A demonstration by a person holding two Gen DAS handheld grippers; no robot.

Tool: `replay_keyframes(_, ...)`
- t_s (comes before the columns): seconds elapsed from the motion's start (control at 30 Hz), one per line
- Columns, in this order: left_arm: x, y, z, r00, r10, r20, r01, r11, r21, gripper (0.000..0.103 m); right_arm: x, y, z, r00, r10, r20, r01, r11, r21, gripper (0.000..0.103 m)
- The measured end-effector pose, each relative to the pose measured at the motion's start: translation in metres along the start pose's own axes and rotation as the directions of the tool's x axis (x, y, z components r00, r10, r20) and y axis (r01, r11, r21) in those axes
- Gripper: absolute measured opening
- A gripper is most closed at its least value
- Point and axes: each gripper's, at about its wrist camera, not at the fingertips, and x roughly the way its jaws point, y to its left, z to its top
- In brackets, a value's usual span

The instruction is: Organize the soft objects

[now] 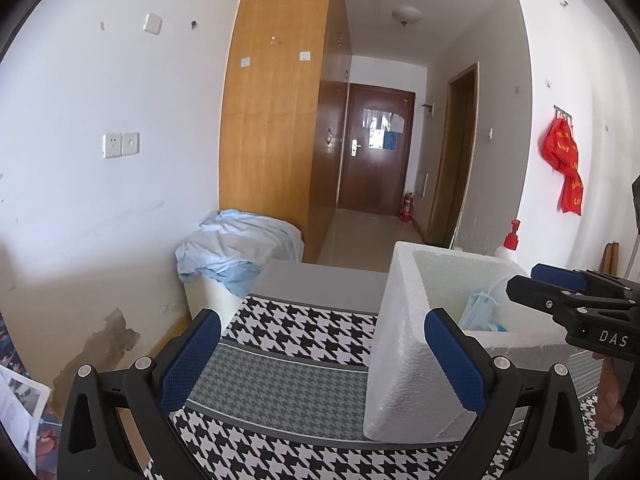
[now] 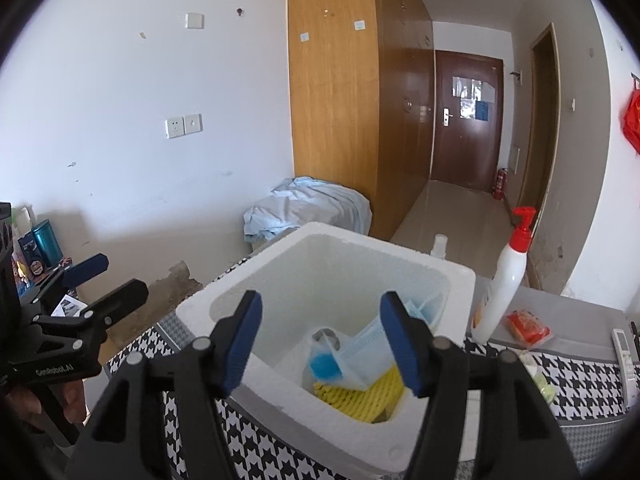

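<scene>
A white foam box (image 2: 404,404) stands on the houndstooth-covered table (image 1: 280,384). Inside it lie blue face masks (image 2: 370,338), a yellow knitted cloth (image 2: 360,396) and a clear bag with a blue item (image 2: 325,364). My right gripper (image 2: 322,344) is open and empty above the box's near rim. My left gripper (image 1: 322,350) is open and empty, left of the box (image 1: 404,360); the masks (image 1: 478,308) show inside. The right gripper appears in the left wrist view (image 1: 532,280), and the left in the right wrist view (image 2: 116,274).
A white pump bottle with a red top (image 2: 502,288), a red packet (image 2: 527,328) and a remote (image 2: 624,346) sit right of the box. A light blue cloth heap (image 1: 240,252) lies on a white unit by the wooden wardrobe (image 1: 276,120). A hallway leads to a dark door (image 1: 374,152).
</scene>
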Motion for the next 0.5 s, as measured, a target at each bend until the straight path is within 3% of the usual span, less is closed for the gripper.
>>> replay_keyframes(0.27,-0.004,-0.003,0.001,1.0,0.005,0.005,-0.005,1.0,0.008,0.102,-0.009,-0.001,-0.002,1.0,0.005,0.011,-0.005,1.0,-0.005,0.068)
replay_keyframes(0.43,-0.011,-0.009,0.002,1.0,0.003,0.013,-0.004,1.0,0.016,0.102,-0.018,-0.003,-0.004,0.999,0.006,0.033,-0.006,1.0,-0.004,0.085)
replay_keyframes(0.5,-0.013,-0.012,0.002,1.0,0.0,0.015,0.0,1.0,0.018,0.102,-0.022,-0.001,-0.005,0.999,0.006,0.038,-0.006,1.0,-0.014,0.095)
